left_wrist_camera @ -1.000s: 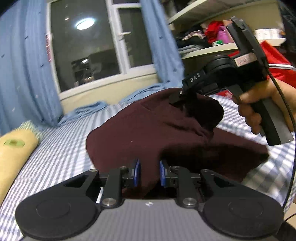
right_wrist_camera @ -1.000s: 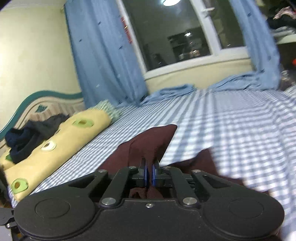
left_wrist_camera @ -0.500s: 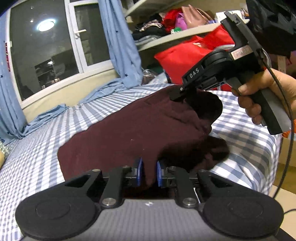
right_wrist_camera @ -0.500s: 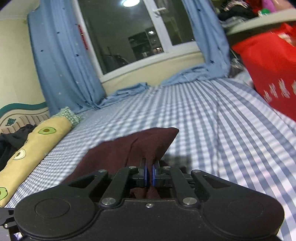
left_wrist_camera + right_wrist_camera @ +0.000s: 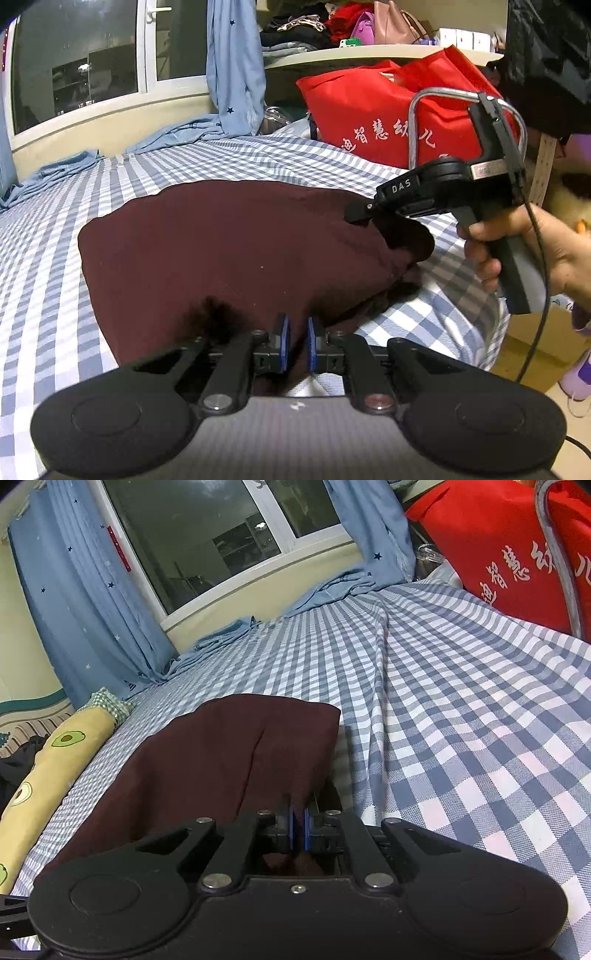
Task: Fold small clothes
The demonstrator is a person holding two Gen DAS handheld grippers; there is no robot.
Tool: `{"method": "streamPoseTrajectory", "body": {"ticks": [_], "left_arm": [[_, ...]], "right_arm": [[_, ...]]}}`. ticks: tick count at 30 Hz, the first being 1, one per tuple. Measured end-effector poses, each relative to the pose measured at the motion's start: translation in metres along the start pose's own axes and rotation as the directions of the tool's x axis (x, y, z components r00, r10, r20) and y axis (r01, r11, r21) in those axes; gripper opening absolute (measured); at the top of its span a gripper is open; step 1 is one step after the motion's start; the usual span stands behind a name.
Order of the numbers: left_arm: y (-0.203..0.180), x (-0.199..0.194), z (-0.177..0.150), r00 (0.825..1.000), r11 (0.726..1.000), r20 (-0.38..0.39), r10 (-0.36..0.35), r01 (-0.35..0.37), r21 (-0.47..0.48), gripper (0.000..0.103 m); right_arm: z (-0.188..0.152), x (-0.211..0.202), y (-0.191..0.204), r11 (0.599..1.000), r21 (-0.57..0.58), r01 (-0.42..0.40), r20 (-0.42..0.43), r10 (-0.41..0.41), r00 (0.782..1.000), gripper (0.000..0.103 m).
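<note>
A dark maroon garment [image 5: 229, 251] lies spread on the blue-checked bed [image 5: 44, 258]. My left gripper [image 5: 297, 345] sits at its near edge with a fold of the cloth between the blue pads, and the jaws are closing on it. In the left wrist view a hand [image 5: 561, 251] holds my right gripper [image 5: 356, 216], which pinches the garment's right corner a little above the sheet. In the right wrist view the right gripper [image 5: 299, 829] is shut tight on the maroon garment [image 5: 229, 753], which stretches away over the bed [image 5: 461, 720].
A red bag [image 5: 369, 110] stands at the bed's far right under a cluttered shelf. Blue curtains [image 5: 232, 66] hang by the window. A yellow avocado-print pillow [image 5: 48, 768] lies along the left side. The bed's edge [image 5: 491, 332] drops to the floor on the right.
Both grippers have come down and swung right with the garment. It now lies flatter on the sheet. The gap between the left pads has narrowed.
</note>
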State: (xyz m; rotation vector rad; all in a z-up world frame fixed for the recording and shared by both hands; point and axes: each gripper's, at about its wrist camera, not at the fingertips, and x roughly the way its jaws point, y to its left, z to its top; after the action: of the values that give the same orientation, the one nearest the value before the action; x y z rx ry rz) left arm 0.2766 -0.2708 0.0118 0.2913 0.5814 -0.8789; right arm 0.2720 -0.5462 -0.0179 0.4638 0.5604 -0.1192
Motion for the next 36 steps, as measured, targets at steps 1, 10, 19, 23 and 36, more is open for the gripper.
{"method": "streamPoseTrajectory", "body": {"ticks": [1, 10, 19, 23, 36], "left_arm": [[-0.001, -0.005, -0.001, 1.0, 1.0, 0.006, -0.007, 0.007, -0.005, 0.015], [0.025, -0.054, 0.004, 0.989, 0.973, 0.134, -0.054, 0.083, -0.217, 0.07], [0.06, -0.088, 0.007, 0.947, 0.92, 0.27, 0.176, -0.061, -0.387, 0.098], [0.083, -0.074, 0.016, 0.95, 0.888, 0.19, 0.249, -0.146, -0.436, 0.098], [0.106, -0.024, -0.027, 0.986, 0.869, 0.02, 0.165, -0.136, -0.476, 0.099]], "right_arm": [[0.0, 0.0, 0.001, 1.0, -0.002, 0.002, -0.001, -0.002, 1.0, 0.005], [0.0, -0.015, 0.009, 0.998, -0.058, 0.039, 0.013, -0.038, 0.999, 0.047], [-0.013, -0.029, 0.025, 0.992, -0.118, 0.044, 0.064, -0.037, 0.997, 0.086], [-0.022, -0.024, 0.026, 0.989, -0.124, 0.083, 0.075, -0.074, 0.994, 0.086], [-0.05, -0.033, 0.021, 0.979, -0.166, 0.122, 0.134, -0.1, 0.986, 0.095]]}}
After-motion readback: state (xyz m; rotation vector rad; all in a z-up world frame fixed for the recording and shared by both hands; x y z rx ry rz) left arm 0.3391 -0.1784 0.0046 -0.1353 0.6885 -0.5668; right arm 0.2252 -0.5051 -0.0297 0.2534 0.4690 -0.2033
